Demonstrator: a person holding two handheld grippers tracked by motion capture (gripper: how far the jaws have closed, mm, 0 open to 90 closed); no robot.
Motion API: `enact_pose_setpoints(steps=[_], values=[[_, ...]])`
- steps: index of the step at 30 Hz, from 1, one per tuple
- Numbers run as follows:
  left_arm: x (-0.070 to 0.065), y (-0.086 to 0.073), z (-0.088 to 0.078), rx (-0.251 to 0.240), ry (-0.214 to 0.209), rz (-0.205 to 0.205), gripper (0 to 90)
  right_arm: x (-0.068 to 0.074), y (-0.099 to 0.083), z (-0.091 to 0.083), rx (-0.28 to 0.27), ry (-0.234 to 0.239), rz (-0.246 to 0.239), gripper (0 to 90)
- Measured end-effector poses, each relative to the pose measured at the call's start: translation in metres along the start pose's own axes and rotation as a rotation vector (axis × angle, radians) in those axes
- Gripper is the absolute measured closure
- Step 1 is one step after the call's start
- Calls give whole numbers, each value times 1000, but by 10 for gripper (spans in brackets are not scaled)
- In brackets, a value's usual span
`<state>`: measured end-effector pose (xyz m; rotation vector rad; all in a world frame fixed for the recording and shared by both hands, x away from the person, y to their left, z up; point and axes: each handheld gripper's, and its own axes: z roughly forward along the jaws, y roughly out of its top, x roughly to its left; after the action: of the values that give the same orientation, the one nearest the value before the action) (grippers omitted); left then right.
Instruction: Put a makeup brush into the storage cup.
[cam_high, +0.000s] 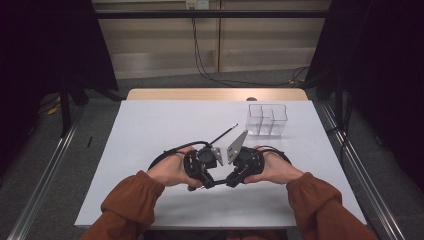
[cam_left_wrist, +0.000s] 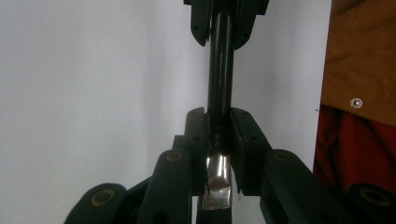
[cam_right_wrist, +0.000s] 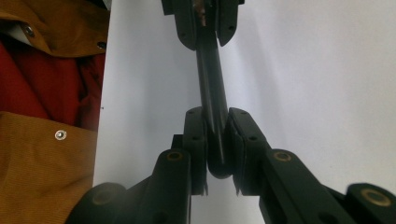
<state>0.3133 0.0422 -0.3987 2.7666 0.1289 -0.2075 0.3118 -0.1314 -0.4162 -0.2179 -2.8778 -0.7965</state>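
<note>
Black pen (cam_high: 219, 181), probably capped: left gripper (cam_high: 209, 183) and right gripper (cam_high: 231, 182) both clamp its ends, hands facing inward, low over table (cam_high: 150, 130).

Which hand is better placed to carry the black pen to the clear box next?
Probably the right. Both the left gripper and right gripper clamp the pen, but the box stands on the right hand's side.

We see a slim black pen (cam_high: 218, 181) lying level at the lower middle of the high view, just above the white table, spanning the gap between the two grippers. In the left gripper view its glossy dark barrel (cam_left_wrist: 220, 70) runs straight up the frame's centre, with a silver metal section (cam_left_wrist: 218, 179) at the bottom.
</note>
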Motion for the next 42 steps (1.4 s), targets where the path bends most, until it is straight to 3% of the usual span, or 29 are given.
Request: enact_pose_setpoints(steps=[5, 8, 11, 12, 14, 15, 24, 26, 28, 31, 39, 42], values=[[0, -1, 2, -15, 9, -14, 770, -3, -1, 1, -16, 5, -12, 792], [4, -4, 1, -32, -15, -20, 756, -1, -1, -1, -17, 18, 3, 800], [5, -6, 1, -66, 8, -22, 750, -1, -1, -2, -16, 22, 15, 801], [6, -6, -1, -58, -2, -19, 746, -3, -2, -2, -30, 6, 1, 801], [6, -9, 0, -89, 5, -32, 719, -2, -3, -4, -19, 17, 25, 801], [7, -9, -1, -92, 14, -18, 719, -2, -3, -4, -19, 17, 25, 801], [10, -21, -5, -157, 60, -48, 524, -4, -5, -6, -46, -4, 30, 801], [10, -25, -6, -169, 78, -63, 408, -3, -7, -8, -42, -8, 40, 801], [11, -29, -6, -192, 85, -78, 392, -2, -8, -9, -41, -10, 46, 801], [12, -34, -7, -220, 113, -107, 277, -4, -11, -11, -48, -15, 53, 801], [13, -45, -15, -267, 180, -151, 120, -5, -16, -11, -58, -29, 68, 801], [12, -51, -18, -299, 198, -175, 111, -4, -21, -12, -65, -29, 85, 800]])
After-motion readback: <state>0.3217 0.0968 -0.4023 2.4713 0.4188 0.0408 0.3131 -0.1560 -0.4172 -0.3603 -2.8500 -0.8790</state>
